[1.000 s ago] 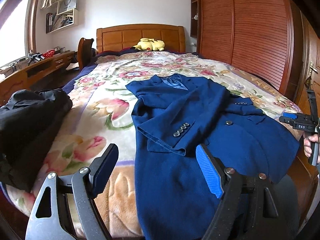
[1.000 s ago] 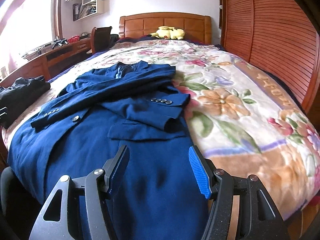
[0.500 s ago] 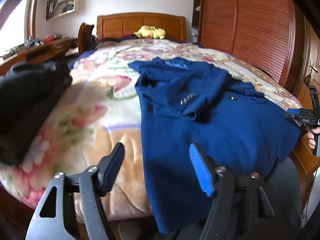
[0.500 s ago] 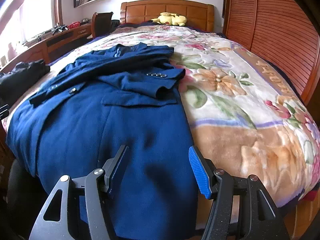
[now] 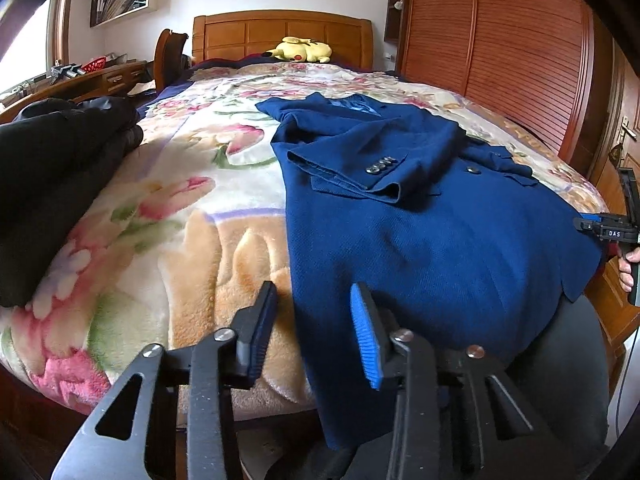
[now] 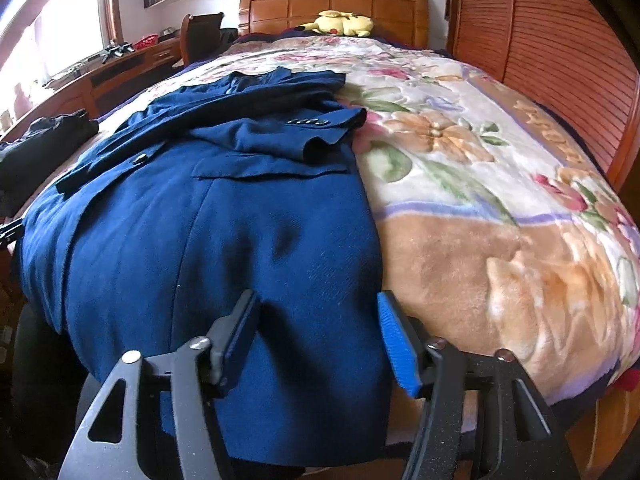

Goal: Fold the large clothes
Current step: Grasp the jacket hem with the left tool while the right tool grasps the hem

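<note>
A navy blue suit jacket (image 5: 432,236) lies front-up on the floral bed blanket (image 5: 192,216), both sleeves folded across its chest, its hem hanging over the foot of the bed. It also shows in the right wrist view (image 6: 208,240). My left gripper (image 5: 314,330) is open, low at the bed's foot, straddling the jacket's left hem edge. My right gripper (image 6: 320,332) is open, straddling the jacket's right hem edge. The right gripper also shows at the far right of the left wrist view (image 5: 612,232).
A pile of black clothes (image 5: 52,176) lies on the bed's left side. A yellow plush toy (image 5: 300,50) sits by the wooden headboard (image 5: 280,36). A wooden wardrobe (image 5: 500,52) lines the right side; a desk (image 5: 80,84) stands on the left.
Both grippers have dropped lower and moved in toward the jacket's hem at the foot of the bed. The left jaws have narrowed somewhat. The jacket has not moved.
</note>
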`<action>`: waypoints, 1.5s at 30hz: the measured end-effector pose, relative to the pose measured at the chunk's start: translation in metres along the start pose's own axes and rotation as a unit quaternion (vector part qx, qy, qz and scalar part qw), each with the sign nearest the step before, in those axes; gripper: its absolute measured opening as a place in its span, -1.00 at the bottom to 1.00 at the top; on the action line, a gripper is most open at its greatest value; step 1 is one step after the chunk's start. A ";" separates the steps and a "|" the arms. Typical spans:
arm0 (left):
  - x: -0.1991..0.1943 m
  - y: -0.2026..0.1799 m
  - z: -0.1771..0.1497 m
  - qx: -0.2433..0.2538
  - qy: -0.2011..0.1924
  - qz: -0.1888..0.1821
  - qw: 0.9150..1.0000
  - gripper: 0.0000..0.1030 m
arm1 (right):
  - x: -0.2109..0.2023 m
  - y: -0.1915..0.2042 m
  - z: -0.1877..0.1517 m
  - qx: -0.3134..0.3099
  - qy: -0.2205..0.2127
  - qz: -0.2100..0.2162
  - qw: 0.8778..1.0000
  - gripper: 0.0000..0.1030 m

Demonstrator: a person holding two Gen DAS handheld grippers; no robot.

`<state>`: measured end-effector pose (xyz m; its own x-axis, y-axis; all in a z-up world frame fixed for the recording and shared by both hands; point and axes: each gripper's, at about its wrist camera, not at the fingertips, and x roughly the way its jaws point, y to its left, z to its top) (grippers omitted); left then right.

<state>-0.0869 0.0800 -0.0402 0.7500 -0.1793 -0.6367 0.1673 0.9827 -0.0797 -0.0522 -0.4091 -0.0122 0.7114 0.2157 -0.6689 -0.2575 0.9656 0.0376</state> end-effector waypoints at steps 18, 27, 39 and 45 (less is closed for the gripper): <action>-0.001 0.000 0.011 -0.013 0.004 -0.013 1.000 -0.88 | -0.017 0.006 0.003 0.006 -0.059 0.030 0.998 -0.90; -0.044 -0.007 0.034 0.001 -0.063 -0.005 0.998 -0.95 | -0.065 0.023 0.024 0.005 -0.135 0.029 0.990 -0.91; -0.115 -0.017 0.077 0.028 -0.153 -0.004 0.988 -0.96 | -0.150 0.044 0.027 -0.039 -0.226 0.060 0.971 -0.92; -0.156 -0.029 0.104 0.052 -0.196 -0.009 0.979 -0.96 | -0.197 0.051 0.028 -0.060 -0.274 0.062 0.958 -0.92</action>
<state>-0.1422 0.0742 0.1414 0.9309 -0.2209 -0.2908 0.2321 0.9727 0.0041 -0.1872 -0.3987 0.1418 0.8983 0.4038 -0.1731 -0.4124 0.9109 -0.0153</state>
